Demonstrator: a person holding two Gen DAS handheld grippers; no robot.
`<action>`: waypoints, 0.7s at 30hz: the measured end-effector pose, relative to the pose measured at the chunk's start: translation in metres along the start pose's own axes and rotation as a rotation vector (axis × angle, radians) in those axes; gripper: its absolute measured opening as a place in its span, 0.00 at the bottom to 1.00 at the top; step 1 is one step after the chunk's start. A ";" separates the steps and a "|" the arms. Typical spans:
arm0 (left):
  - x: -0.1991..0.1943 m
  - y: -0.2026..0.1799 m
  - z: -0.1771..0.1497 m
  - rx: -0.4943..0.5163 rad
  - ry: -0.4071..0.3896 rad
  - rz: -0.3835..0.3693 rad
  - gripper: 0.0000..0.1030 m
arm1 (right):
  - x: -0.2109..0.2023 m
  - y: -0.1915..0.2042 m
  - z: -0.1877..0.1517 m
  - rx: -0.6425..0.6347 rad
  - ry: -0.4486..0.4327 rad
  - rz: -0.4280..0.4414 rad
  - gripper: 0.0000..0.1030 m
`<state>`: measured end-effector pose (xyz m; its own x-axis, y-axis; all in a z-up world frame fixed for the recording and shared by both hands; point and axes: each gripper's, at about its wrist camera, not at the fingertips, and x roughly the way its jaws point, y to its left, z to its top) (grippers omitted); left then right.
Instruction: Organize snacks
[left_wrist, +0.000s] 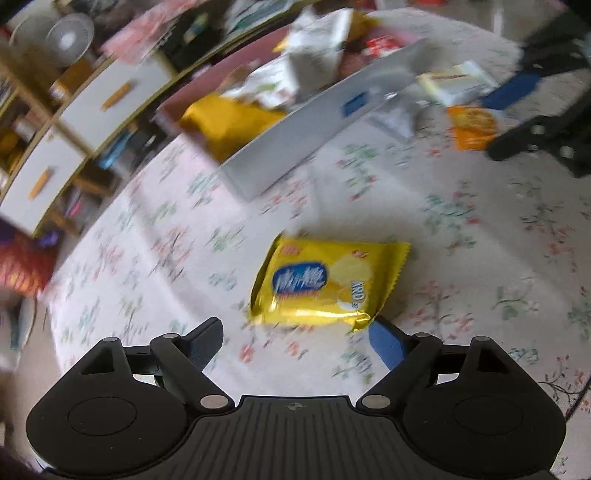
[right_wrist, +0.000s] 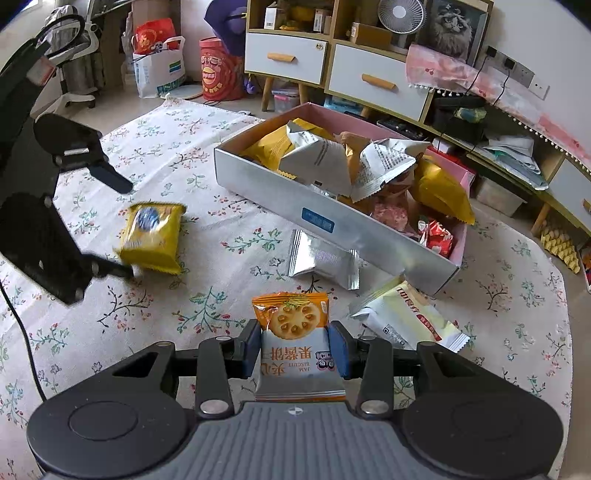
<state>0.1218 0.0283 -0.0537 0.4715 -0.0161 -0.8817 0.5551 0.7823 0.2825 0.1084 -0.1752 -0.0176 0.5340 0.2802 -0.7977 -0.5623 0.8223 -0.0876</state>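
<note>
Left gripper (left_wrist: 295, 339): jaws wide apart, nothing gripped. The yellow packet (left_wrist: 325, 282) lies flat on the floral cloth (left_wrist: 147, 258) at frame centre, just ahead of the fingertips, long axis running lower left to upper right.

Right gripper (right_wrist: 295, 350): jaws nearly closed, clamping the biscuit packet (right_wrist: 295, 343) at lower centre, orange end pointing up-frame toward the box (right_wrist: 332, 221), long axis vertical.

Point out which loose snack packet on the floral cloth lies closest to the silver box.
The plain silver foil packet, almost touching the silver box; the yellow packet and white packet lie farther off.
</note>
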 end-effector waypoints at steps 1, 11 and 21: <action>0.000 0.005 -0.001 -0.042 0.012 -0.010 0.85 | 0.000 0.000 0.000 0.000 0.002 0.000 0.21; -0.001 0.020 0.009 -0.396 0.032 -0.138 0.86 | -0.001 0.001 0.005 0.000 -0.013 0.018 0.21; 0.017 -0.009 0.033 -0.513 0.064 0.075 0.88 | -0.001 -0.002 0.003 -0.004 -0.006 0.015 0.21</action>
<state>0.1468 0.0004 -0.0587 0.4451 0.0776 -0.8921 0.1062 0.9846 0.1386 0.1106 -0.1754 -0.0148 0.5293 0.2959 -0.7951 -0.5732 0.8157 -0.0781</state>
